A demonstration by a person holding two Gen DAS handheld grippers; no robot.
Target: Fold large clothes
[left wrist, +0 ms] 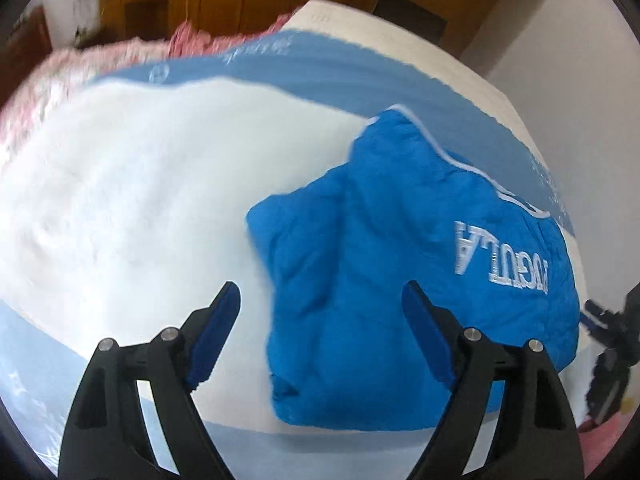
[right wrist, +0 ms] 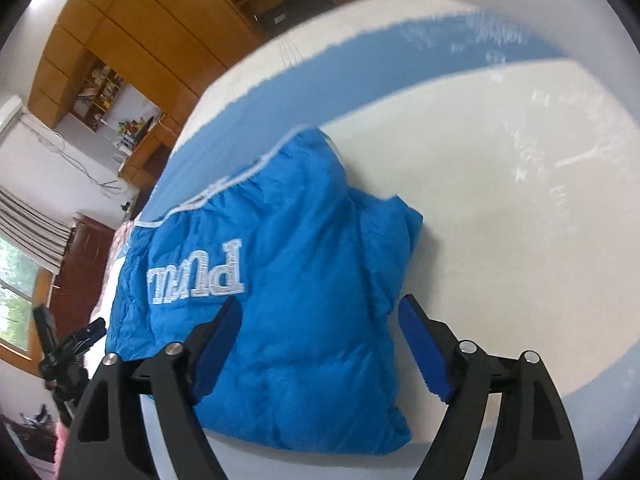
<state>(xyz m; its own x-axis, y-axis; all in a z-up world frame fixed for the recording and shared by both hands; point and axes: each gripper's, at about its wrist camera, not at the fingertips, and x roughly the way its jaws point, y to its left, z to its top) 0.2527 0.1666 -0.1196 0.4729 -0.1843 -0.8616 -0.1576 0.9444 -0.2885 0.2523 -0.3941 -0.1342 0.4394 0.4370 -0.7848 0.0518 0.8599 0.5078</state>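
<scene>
A bright blue padded jacket (left wrist: 400,280) with white embroidered letters lies folded into a compact bundle on a white and light-blue bed cover (left wrist: 140,200). My left gripper (left wrist: 320,312) is open and empty, hovering just above the jacket's left edge. The right wrist view shows the same jacket (right wrist: 300,300) from the other side. My right gripper (right wrist: 320,324) is open and empty above the bundle's near part. The left gripper shows at the far left of the right wrist view (right wrist: 68,344), and the right gripper shows at the right edge of the left wrist view (left wrist: 612,344).
The bed cover (right wrist: 500,220) spreads wide around the jacket. A pink patterned blanket (left wrist: 60,76) lies along the bed's far edge. Wooden cabinets (right wrist: 120,40) and a window (right wrist: 16,292) stand beyond the bed.
</scene>
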